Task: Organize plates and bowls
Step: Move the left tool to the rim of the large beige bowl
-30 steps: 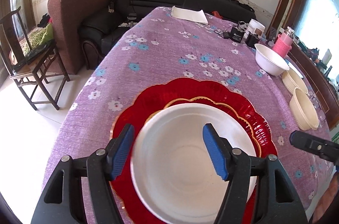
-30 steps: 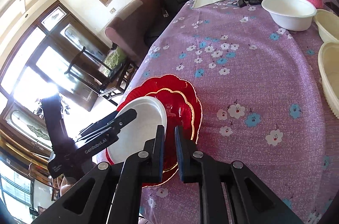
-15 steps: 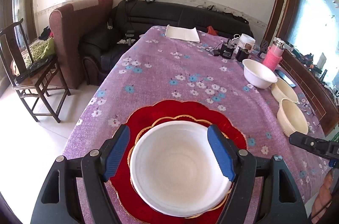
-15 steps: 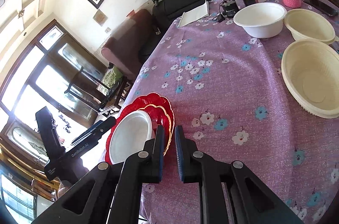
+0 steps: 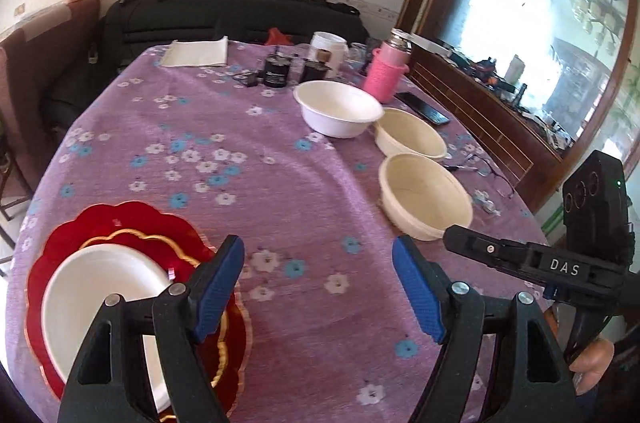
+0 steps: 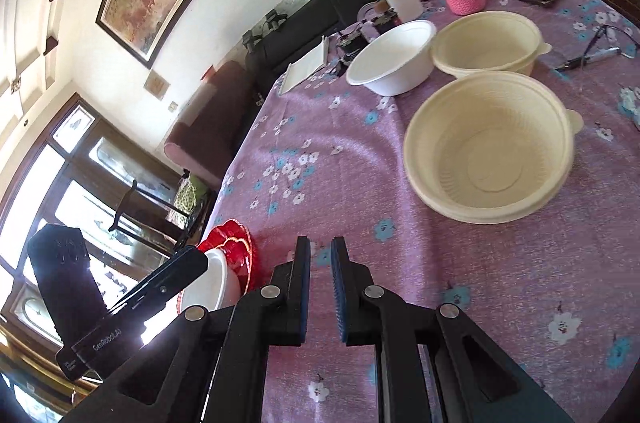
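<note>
A white plate (image 5: 100, 299) lies on two stacked red plates (image 5: 108, 227) at the table's near left corner. My left gripper (image 5: 320, 287) hangs open over bare cloth just right of that stack, nothing between its blue pads. Three bowls sit in a row on the right: a white bowl (image 5: 338, 107) farthest, a cream bowl (image 5: 412, 139) behind a nearer cream bowl (image 5: 424, 199). In the right wrist view my right gripper (image 6: 320, 263) is shut and empty, above the cloth, with the nearer cream bowl (image 6: 488, 151) ahead to its right and the red stack (image 6: 236, 255) to its left.
The purple flowered tablecloth (image 5: 256, 127) covers the table. At the far end stand a pink flask (image 5: 386, 71), a white jar (image 5: 328, 51), black gadgets (image 5: 276, 73) and a folded white cloth (image 5: 198, 53). A phone (image 5: 422, 107) and glasses (image 5: 480, 167) lie at the right edge.
My left gripper has lifted off the white plate and swung right, leaving the plate on the red stack. The right gripper has also swung right, toward the cream bowls, still shut.
</note>
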